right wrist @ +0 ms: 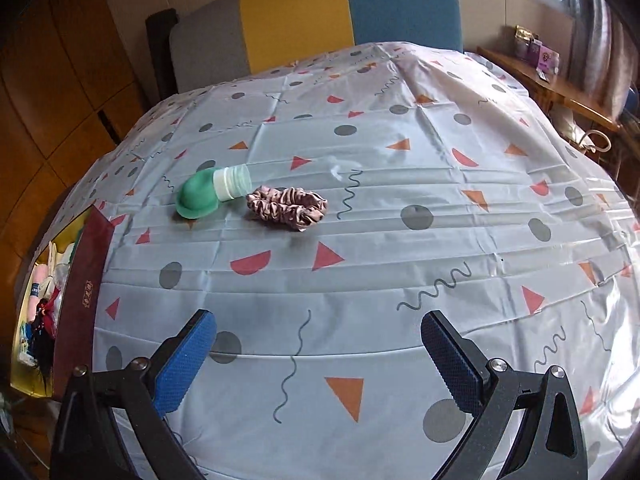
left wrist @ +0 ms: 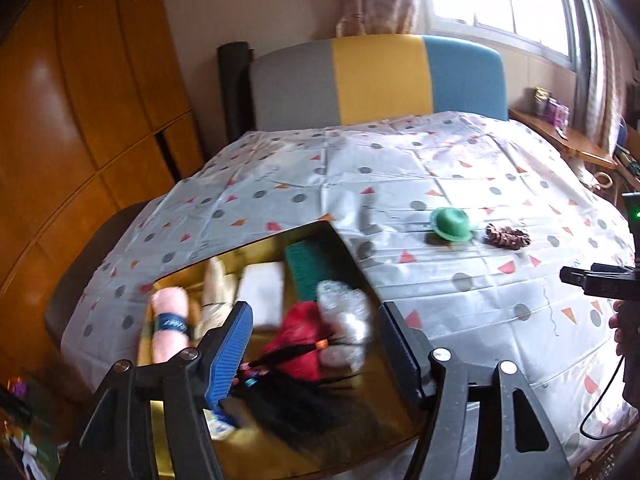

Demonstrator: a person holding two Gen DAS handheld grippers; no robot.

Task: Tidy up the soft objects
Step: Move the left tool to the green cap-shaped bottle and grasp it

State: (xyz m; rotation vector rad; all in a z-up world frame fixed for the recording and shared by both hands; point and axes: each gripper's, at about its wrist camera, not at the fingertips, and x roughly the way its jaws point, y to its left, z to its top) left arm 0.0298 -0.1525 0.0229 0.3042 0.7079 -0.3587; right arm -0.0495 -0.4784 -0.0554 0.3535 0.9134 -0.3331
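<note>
scrunchie point(right wrist: 286, 207): pink, lying on the cloth point(right wrist: 400, 280) mid-table, touching the green-capped bottle point(right wrist: 216, 194) at its left.
box point(left wrist: 384, 292): at the table's left edge, already filled with soft things (pink roll, red bundle, bubble wrap).
right gripper point(right wrist: 318, 364): jaws spread wide, nothing between them, near side of the scrunchie and well apart from it.
left gripper point(left wrist: 316, 350): released, empty, over the box.
step: probably fetch the scrunchie; approach from its right end, clear of the bottle, and pinch the bunched fabric.
</note>
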